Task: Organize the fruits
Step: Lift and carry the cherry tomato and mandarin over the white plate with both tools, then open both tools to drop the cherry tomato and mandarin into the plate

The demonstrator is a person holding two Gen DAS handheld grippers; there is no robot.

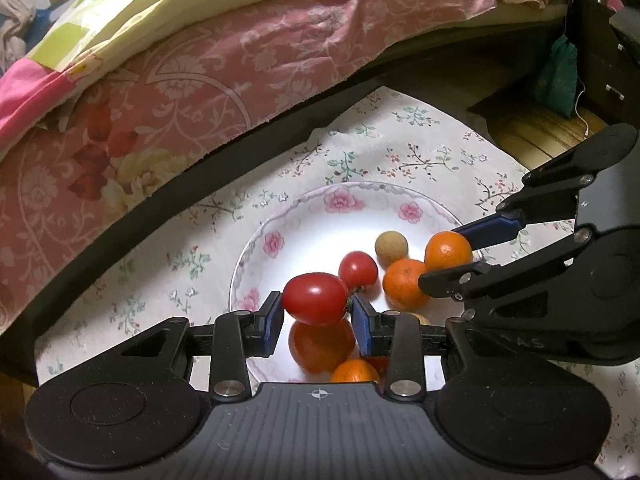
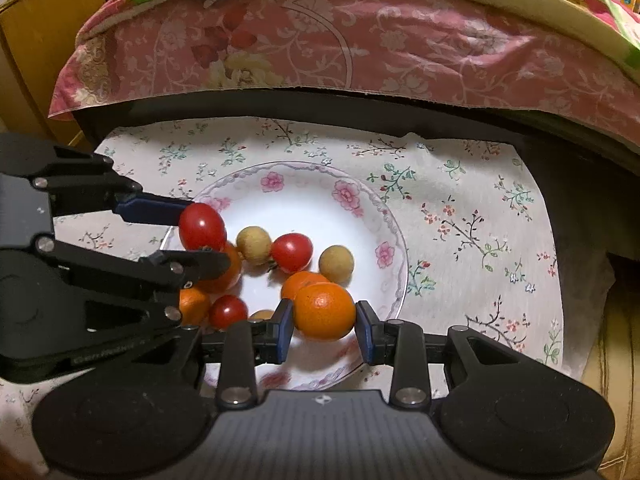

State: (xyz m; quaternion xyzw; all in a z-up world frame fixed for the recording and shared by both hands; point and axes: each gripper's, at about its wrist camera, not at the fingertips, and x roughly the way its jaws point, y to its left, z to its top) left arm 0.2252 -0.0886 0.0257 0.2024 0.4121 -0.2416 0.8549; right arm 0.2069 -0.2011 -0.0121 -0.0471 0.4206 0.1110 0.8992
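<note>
A white floral plate sits on a flowered cloth and holds several small fruits: red tomatoes, oranges and tan longans. My left gripper is shut on a red tomato, held just above the plate's left side. My right gripper is shut on an orange over the plate's near right part. The left gripper also shows in the right wrist view, the right gripper in the left wrist view.
The flowered cloth covers a low table. A bed with pink floral bedding runs close behind the table. A wooden cabinet stands at far left; dark drawers and a green pouch at far right.
</note>
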